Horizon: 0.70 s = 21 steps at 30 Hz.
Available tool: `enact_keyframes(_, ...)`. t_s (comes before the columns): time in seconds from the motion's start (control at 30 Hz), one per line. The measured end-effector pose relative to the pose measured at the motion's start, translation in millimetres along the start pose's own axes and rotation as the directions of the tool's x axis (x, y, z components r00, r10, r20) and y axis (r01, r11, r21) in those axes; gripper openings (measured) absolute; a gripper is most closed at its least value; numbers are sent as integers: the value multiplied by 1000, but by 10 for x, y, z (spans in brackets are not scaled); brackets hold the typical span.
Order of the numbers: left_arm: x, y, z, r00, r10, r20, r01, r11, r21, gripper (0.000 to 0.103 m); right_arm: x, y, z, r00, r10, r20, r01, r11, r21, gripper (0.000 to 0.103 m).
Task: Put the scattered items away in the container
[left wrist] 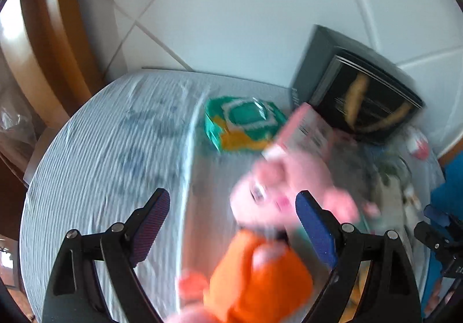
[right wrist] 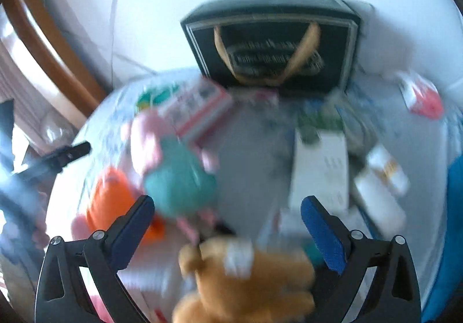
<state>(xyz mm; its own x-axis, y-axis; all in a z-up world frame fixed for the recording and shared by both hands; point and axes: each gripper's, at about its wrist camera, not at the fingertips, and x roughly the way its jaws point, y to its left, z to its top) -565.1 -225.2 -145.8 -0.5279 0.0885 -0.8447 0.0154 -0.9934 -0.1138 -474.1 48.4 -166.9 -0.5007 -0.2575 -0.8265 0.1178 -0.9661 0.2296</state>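
Left wrist view: left gripper, jaws wide and holding nothing; between and just ahead of them a blurred pink plush in an orange garment, beyond it a pink box, a green wipes pack ahead, and the dark container ahead to the right on the round table. Right wrist view: right gripper, jaws wide and empty; a brown plush low between them, a pink plush in teal by the left finger, white boxes by the right finger, the container straight ahead; all heavily blurred.
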Motion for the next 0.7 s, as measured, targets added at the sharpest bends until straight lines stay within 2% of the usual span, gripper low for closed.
enact_keyframes(0.1,382,74,398,999,39,11,-39,999,-3,90,336,97,389,1000,-4,-1,4,1000,15,77)
enact_keyframes(0.17,744,121,676,998,64,-4,-64,998,-18,88,620,131,635,1000,-10,-14,10,1000,3,73)
enact_keyframes(0.23,1071,145,873,998,48,-34,-49,998,-36,88,917,188,849,999,-50,-3,49,998,-34,73)
enact_keyframes(0.3,1402,136,1027,996,31,-83,-35,998,-52,86,1148,237,992,993,-111,26,113,989,-98,73)
enact_keyframes(0.37,1625,121,1105,994,46,-103,-52,997,-62,83,1344,212,1085,990,-137,38,141,981,-131,73)
enact_keyframes(0.47,1889,71,1103,986,49,-162,-59,996,-61,84,1668,129,1153,992,-123,18,124,980,-156,73)
enact_keyframes(0.5,1933,56,1075,983,31,-181,-44,997,-65,84,1737,121,1163,994,-107,29,111,981,-159,74)
enact_keyframes(0.53,1940,46,1027,981,-16,-193,0,997,-82,84,1757,121,1185,994,-96,55,103,982,-156,74)
enact_keyframes(0.6,1938,13,912,968,-71,-240,51,994,-92,86,1806,112,1224,995,-79,55,86,986,-143,78)
enact_keyframes(0.67,1861,-75,740,962,-47,-267,39,999,-37,88,1856,60,1194,998,-48,36,52,993,-106,78)
enact_keyframes(0.7,1834,-132,647,957,-28,-289,33,999,12,89,1856,1,1160,1000,-5,17,7,997,-73,78)
